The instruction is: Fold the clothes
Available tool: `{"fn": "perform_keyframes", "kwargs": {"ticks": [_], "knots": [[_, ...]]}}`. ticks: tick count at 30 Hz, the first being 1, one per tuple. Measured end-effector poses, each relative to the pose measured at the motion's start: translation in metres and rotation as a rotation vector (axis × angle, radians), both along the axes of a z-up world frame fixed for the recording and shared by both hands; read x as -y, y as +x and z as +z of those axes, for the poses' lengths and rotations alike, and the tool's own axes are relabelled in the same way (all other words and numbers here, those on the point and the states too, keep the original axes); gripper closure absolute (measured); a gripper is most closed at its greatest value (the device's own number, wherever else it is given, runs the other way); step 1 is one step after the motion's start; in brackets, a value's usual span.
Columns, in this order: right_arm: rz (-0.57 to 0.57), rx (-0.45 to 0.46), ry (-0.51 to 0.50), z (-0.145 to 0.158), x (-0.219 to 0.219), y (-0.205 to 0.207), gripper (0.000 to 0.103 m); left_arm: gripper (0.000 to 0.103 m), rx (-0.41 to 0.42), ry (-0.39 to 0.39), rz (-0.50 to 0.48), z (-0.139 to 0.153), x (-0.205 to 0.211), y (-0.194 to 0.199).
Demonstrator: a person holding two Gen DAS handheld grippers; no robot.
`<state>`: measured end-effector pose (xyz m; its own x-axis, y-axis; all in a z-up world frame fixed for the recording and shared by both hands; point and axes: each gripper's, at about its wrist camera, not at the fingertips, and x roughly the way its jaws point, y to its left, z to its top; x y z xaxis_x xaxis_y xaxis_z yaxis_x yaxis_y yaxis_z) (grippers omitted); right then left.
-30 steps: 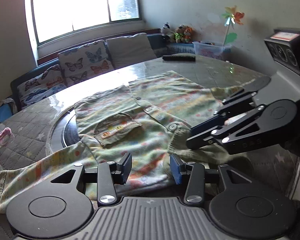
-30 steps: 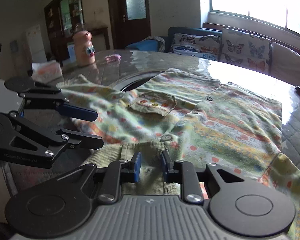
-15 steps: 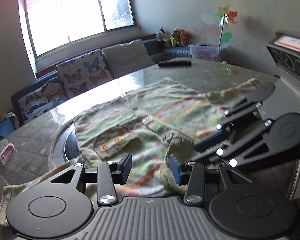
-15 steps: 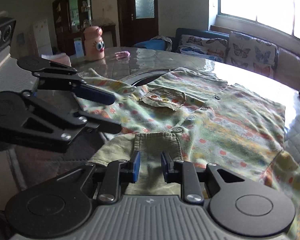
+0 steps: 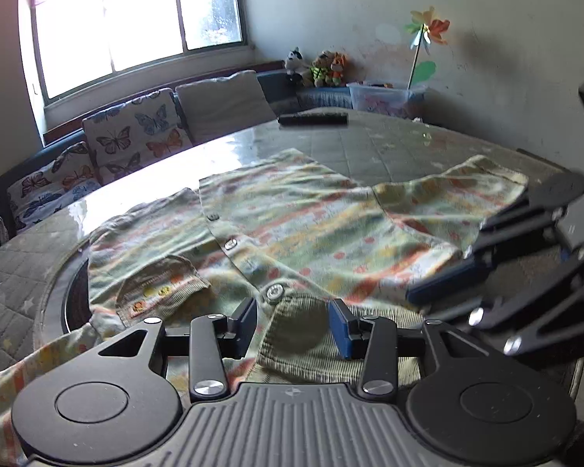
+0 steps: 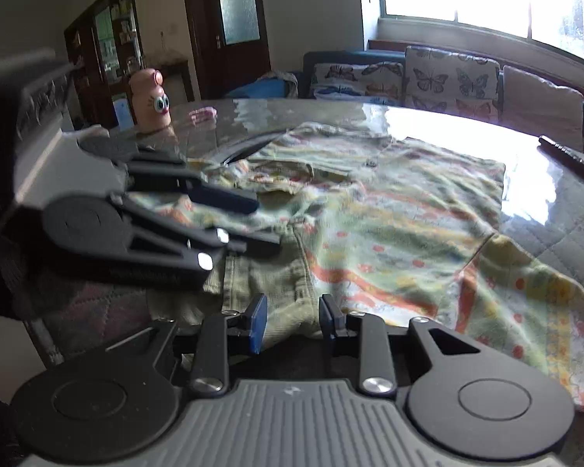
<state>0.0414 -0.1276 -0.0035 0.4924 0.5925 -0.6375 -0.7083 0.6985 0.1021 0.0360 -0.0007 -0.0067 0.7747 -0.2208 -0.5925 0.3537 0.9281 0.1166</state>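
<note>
Collar point(image 5: 303, 334) of spread button-up shirt point(image 5: 299, 218): my right gripper point(image 6: 292, 321) is opening, releasing it; my left gripper point(image 5: 294, 325) stays apart, clamping nothing. Collar tidied; folding can begin.

Shirt point(image 5: 299, 210) was pale green w/ orange stripes & dots; collar point(image 5: 296, 334) & pocket point(image 5: 163, 292) olive corduroy. Tabletop point(image 5: 389, 144) grey quilted, glossy. Cushions point(image 5: 136, 132) cream w/ butterfly print. Tongs point(image 5: 294, 327) black w/ blue pads point(image 5: 340, 330). Pink figure point(image 6: 150, 97) w/ green eyes.

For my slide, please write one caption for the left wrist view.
Left hand-held gripper open over the corduroy collar of a patterned shirt spread on the table.
</note>
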Motion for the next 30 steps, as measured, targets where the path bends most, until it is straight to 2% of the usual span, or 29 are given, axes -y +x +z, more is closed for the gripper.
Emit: {"fn": "perform_keyframes", "kwargs": {"ticks": [4, 10, 17, 24, 28, 30], "knots": [[-0.023, 0.024, 0.02, 0.004, 0.003, 0.005, 0.07, 0.059, -0.024, 0.013, -0.002, -0.009, 0.001, -0.001], [-0.042, -0.031, -0.004, -0.01, 0.009, 0.01, 0.07, 0.059, -0.031, 0.015, -0.006, -0.013, -0.001, -0.002], [-0.046, -0.013, 0.017, 0.001, 0.018, 0.005, 0.069, 0.059, -0.029, 0.02, -0.012, -0.01, -0.002, -0.002], [-0.119, -0.06, 0.021, -0.009, 0.033, 0.012, 0.069, 0.059, 0.011, 0.014, -0.032, 0.004, 0.006, 0.0], [-0.144, -0.056, 0.065, 0.0, 0.047, 0.005, 0.069, 0.059, 0.017, 0.006, -0.046, 0.005, 0.015, 0.006], [-0.201, -0.041, 0.083, 0.007, 0.063, 0.004, 0.069, 0.059, 0.011, 0.0, -0.052, 0.004, 0.02, 0.008]]}}
